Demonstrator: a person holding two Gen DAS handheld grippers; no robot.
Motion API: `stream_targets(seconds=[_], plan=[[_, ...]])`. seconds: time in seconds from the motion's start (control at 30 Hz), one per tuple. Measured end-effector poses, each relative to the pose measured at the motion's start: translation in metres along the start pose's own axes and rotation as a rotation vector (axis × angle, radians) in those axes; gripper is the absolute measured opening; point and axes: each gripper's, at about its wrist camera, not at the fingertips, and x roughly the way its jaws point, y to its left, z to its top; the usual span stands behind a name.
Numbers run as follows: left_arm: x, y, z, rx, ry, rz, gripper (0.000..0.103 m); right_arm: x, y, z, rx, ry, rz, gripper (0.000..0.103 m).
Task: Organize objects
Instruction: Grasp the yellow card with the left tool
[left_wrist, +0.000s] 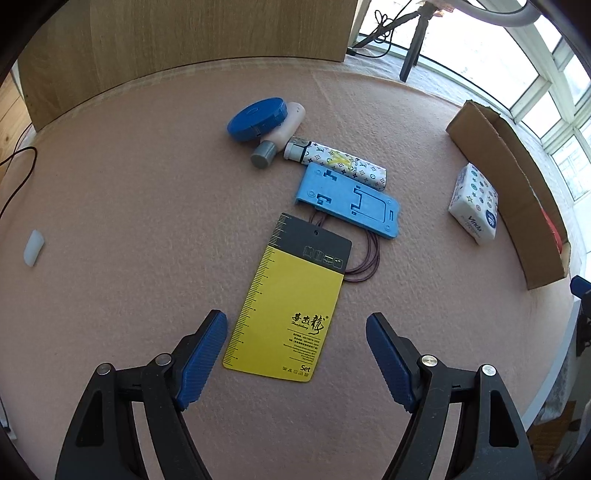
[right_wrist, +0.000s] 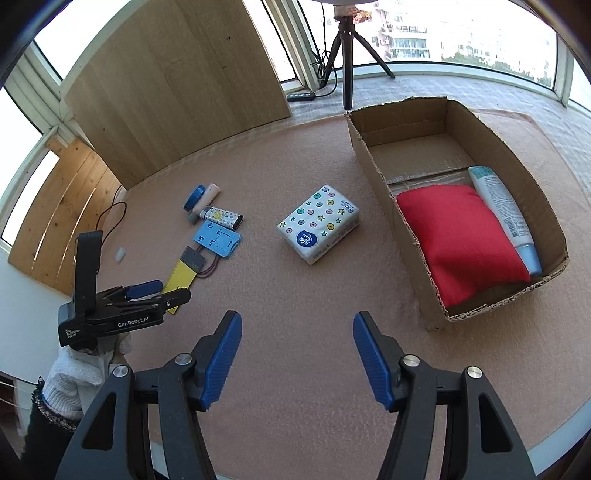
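In the left wrist view, the left tool (left_wrist: 295, 354) gapes wide at the bottom of the frame, empty, straddling the near end of the yellow hang tag (left_wrist: 284, 314), which lies flat at centre frame on the tabletop (left_wrist: 110, 258). It looks thin, light and stiff, best pinched at an edge. The right tool (right_wrist: 297, 354) is also spread and empty. Farther, the tissue pack (right_wrist: 318, 223) at mid-frame looks soft; the cardboard box (right_wrist: 384, 192) at right has open room.

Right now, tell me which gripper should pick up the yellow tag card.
Left. The left gripper is open with the yellow tag card lying directly between its fingers. The right gripper is open over bare mat, nearer the tissue pack and cardboard box.
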Motion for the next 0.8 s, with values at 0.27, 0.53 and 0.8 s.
stream_targets(seconds=[0.27, 0.53, 0.8], plan=[[0.001, -0.004, -0.001, 0.02, -0.007, 0.041, 0.08, -0.001, -0.006, -0.002, 0.016, 0.005, -0.001, 0.059], [0.0, -0.009, -0.002, 0.038, -0.008, 0.114, 0.075, -0.002, -0.007, -0.002, 0.012, 0.007, -0.001, 0.059], [-0.01, -0.008, -0.01, 0.028, -0.033, 0.121, 0.059, -0.004, -0.014, -0.004, 0.025, 0.001, 0.0, 0.059]])
